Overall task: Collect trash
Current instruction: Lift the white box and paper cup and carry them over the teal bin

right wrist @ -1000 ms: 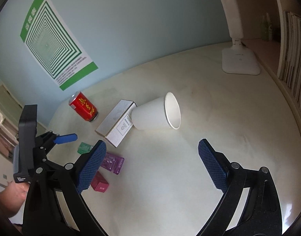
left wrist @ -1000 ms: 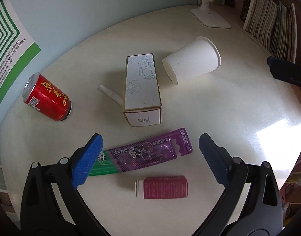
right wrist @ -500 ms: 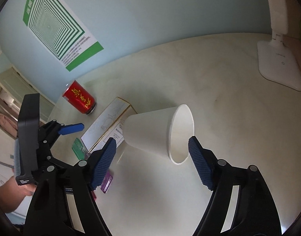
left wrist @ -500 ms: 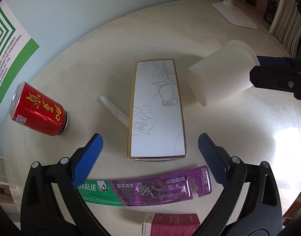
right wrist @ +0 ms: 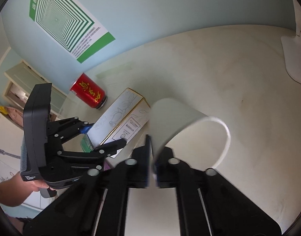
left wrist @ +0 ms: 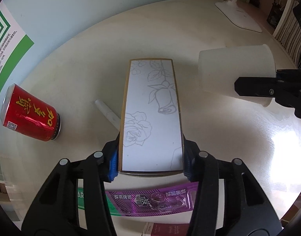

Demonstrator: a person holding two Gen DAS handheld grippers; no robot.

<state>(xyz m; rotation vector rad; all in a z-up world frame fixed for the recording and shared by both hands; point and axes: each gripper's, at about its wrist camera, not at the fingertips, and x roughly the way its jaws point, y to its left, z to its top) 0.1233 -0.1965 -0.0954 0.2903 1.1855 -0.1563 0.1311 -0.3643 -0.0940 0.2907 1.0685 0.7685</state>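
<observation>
A long white box with rose drawings (left wrist: 152,114) lies on the round cream table (left wrist: 219,137). My left gripper (left wrist: 150,165) straddles its near end; the jaws are closing and the blue pads (left wrist: 113,164) press on both long sides. A white paper cup (left wrist: 235,68) lies on its side to the right of the box. In the right wrist view my right gripper (right wrist: 152,157) is shut on the wall of the cup (right wrist: 180,118) near its rim, with one finger inside the mouth. The left gripper (right wrist: 103,137), held by a hand, shows at the box (right wrist: 119,122).
A red drink can (left wrist: 30,116) lies at the left. A white stick (left wrist: 108,114) sits beside the box. A purple and green toothbrush pack (left wrist: 150,198) and a small maroon box (left wrist: 166,229) lie nearest me. A lamp base (left wrist: 240,17) stands far right, by shelved books (left wrist: 288,33).
Both grippers moved forward and down. The left jaws went from wide open to closed against the box. The right jaws closed on the cup's wall, and the cup tipped slightly.
</observation>
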